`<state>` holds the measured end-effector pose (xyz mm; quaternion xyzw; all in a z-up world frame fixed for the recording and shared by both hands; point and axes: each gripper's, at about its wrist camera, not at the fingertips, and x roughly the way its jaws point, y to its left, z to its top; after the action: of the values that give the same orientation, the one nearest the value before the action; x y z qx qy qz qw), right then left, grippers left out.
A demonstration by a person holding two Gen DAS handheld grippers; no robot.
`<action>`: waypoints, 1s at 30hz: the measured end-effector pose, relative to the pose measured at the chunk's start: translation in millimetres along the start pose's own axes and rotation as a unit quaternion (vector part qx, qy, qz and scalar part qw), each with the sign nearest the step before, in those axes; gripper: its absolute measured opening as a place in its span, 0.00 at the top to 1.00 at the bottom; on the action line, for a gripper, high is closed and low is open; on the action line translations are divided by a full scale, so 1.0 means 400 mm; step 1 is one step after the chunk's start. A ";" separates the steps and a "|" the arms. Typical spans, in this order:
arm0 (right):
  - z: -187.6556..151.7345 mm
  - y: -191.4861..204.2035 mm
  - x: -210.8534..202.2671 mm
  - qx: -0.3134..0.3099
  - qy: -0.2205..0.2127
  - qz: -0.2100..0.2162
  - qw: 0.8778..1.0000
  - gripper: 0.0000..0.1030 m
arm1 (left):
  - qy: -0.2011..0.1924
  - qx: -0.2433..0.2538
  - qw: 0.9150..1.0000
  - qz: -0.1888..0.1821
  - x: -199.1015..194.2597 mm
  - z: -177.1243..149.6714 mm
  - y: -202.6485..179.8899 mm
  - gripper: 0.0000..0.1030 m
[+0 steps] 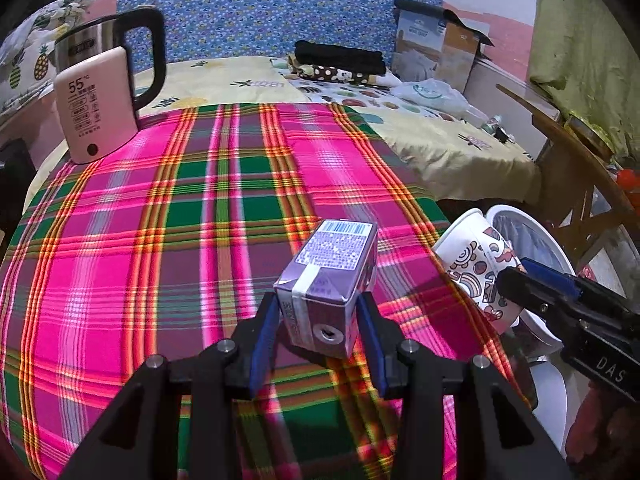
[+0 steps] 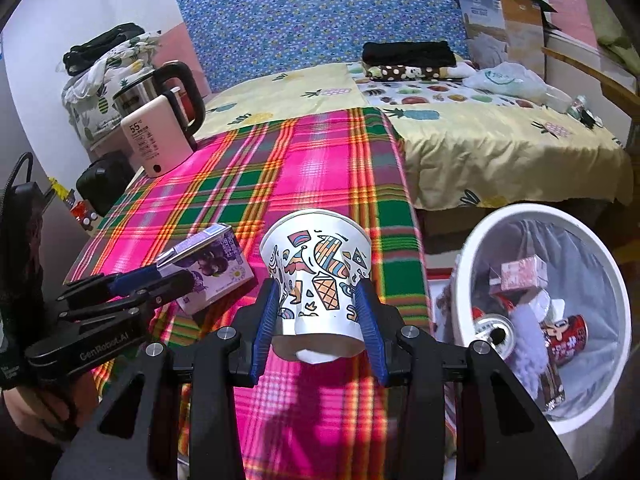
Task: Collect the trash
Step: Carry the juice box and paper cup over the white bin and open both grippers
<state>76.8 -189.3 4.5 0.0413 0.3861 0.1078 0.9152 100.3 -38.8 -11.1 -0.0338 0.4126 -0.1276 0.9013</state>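
My left gripper (image 1: 318, 322) is shut on a purple drink carton (image 1: 330, 280) and holds it just above the plaid tablecloth (image 1: 160, 240). My right gripper (image 2: 320, 312) is shut on a white paper cup (image 2: 316, 276) with colourful drawings, held above the cloth's right edge. The cup also shows in the left wrist view (image 1: 480, 264), and the carton in the right wrist view (image 2: 208, 268). A white trash bin (image 2: 468, 264) stands to the right of the table, holding cans and cartons.
A pink and steel kettle (image 1: 96, 100) stands at the table's far left corner. Behind the table is a bed (image 2: 480, 140) with folded clothes, a plastic bag and a cardboard box. A wooden chair (image 1: 580, 168) stands at the right.
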 end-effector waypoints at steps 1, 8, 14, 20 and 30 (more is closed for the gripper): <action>-0.002 -0.004 -0.002 0.002 0.000 -0.001 1.000 0.61 | 0.001 0.003 1.000 -0.001 0.001 0.000 -0.007 0.59; -0.016 -0.041 -0.015 0.019 -0.001 -0.010 1.000 0.60 | 0.013 0.032 0.999 -0.016 0.011 -0.011 -0.057 0.59; -0.025 -0.057 -0.015 0.026 0.001 -0.009 1.000 0.60 | 0.022 0.061 0.997 -0.037 0.016 -0.012 -0.099 0.41; -0.028 -0.075 -0.024 0.032 -0.001 -0.011 0.999 0.60 | 0.031 0.084 0.995 -0.054 0.034 0.002 -0.131 0.42; -0.030 -0.099 -0.050 0.039 -0.012 -0.020 0.999 0.60 | 0.014 0.090 0.995 -0.043 0.023 0.017 -0.169 0.56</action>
<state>61.0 -232.4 3.7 0.0707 0.3798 0.0735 0.9194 97.7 -106.9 -2.1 0.0315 0.4105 -0.2036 0.8883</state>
